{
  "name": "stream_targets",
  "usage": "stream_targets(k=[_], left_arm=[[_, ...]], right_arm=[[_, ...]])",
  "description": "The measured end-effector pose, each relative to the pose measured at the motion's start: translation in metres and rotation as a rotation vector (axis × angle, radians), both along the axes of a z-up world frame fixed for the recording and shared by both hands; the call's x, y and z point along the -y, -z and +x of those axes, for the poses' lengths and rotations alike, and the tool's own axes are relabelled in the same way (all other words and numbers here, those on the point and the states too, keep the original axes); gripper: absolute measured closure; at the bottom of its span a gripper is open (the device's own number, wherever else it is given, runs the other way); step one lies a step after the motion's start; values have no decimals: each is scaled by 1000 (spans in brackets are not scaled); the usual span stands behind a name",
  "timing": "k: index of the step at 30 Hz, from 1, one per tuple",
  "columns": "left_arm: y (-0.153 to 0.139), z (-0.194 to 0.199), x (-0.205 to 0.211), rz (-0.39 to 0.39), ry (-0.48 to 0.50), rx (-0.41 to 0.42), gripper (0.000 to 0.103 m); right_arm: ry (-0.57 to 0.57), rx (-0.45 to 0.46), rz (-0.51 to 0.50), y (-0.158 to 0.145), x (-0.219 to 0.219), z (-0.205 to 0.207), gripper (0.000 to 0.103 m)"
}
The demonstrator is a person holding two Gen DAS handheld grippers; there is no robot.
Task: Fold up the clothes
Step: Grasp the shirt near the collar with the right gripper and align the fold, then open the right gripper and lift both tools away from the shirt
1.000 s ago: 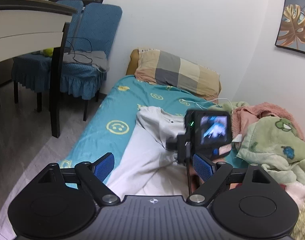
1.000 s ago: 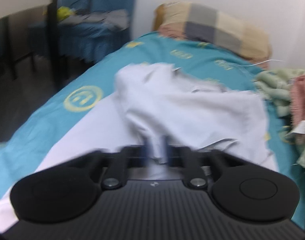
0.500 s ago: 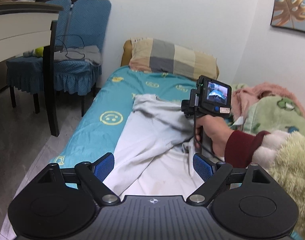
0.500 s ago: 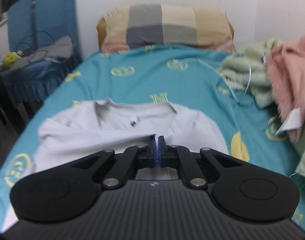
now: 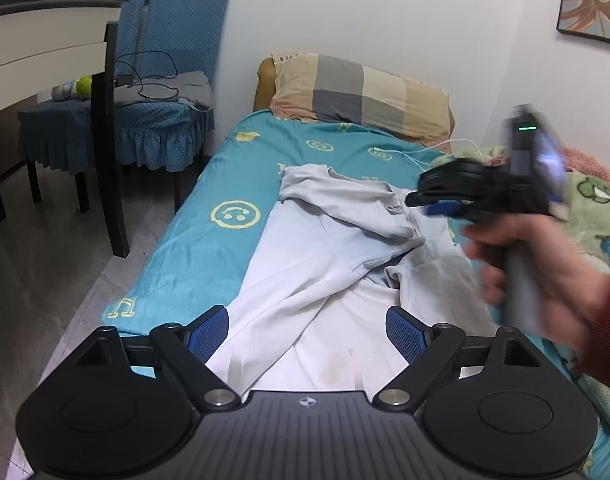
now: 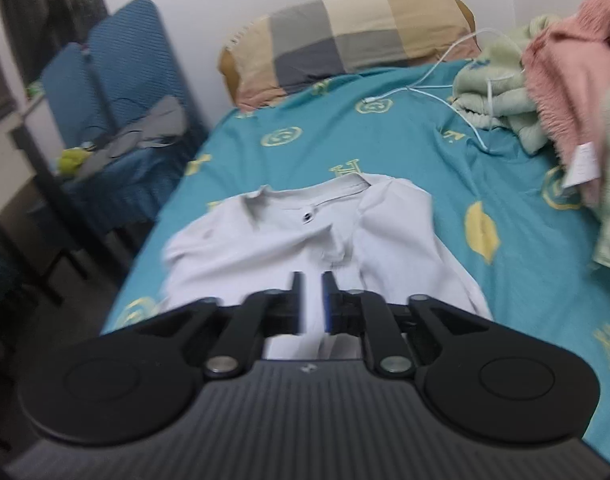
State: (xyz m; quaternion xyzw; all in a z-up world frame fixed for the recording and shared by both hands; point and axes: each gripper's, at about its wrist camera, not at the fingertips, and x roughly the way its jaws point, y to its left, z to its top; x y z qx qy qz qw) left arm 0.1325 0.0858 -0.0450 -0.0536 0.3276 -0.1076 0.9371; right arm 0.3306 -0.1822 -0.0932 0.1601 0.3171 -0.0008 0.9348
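Note:
A white collared shirt (image 5: 329,272) lies on the teal bed sheet (image 5: 209,216), its upper part folded over; in the right wrist view the shirt (image 6: 305,240) shows its collar and one button. My left gripper (image 5: 307,334) is open and empty, above the shirt's near part. My right gripper (image 6: 309,300) has its jaws slightly apart with nothing between them, above the shirt's middle. It also shows in the left wrist view (image 5: 441,204), blurred, held by a hand at the shirt's right side.
A checked pillow (image 5: 361,96) lies at the bed's head. Green and pink blankets (image 6: 545,72) are heaped on the right with a white cable (image 6: 445,92). Blue chairs (image 5: 145,92) and a table (image 5: 45,56) stand left of the bed.
My right gripper was shut on the shirt's fold, carried it toward the collar, then opened a little and let go, drawing back to the right. My left gripper has stayed open.

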Motion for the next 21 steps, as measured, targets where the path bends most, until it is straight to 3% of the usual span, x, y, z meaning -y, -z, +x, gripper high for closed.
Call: stream_targets(k=[1, 4, 8, 12, 18, 21], left_arm=[[-2, -2, -1, -5, -5, -1, 15], [-8, -10, -5, -24, -8, 0, 15], [-17, -24, -3, 7, -13, 7, 15], [-18, -31, -3, 39, -24, -34, 15], [-17, -21, -28, 39, -12, -239, 16], [-12, -12, -64, -38, -60, -363, 19]], right_arm=[[-13, 5, 12, -9, -1, -20, 48], [-51, 29, 51, -35, -2, -86, 37], [-97, 54, 98, -66, -3, -172, 35], [-125, 43, 94, -63, -2, -244, 35], [-103, -1, 148, -37, 15, -265, 35], [-89, -25, 178, -23, 24, -272, 35]])
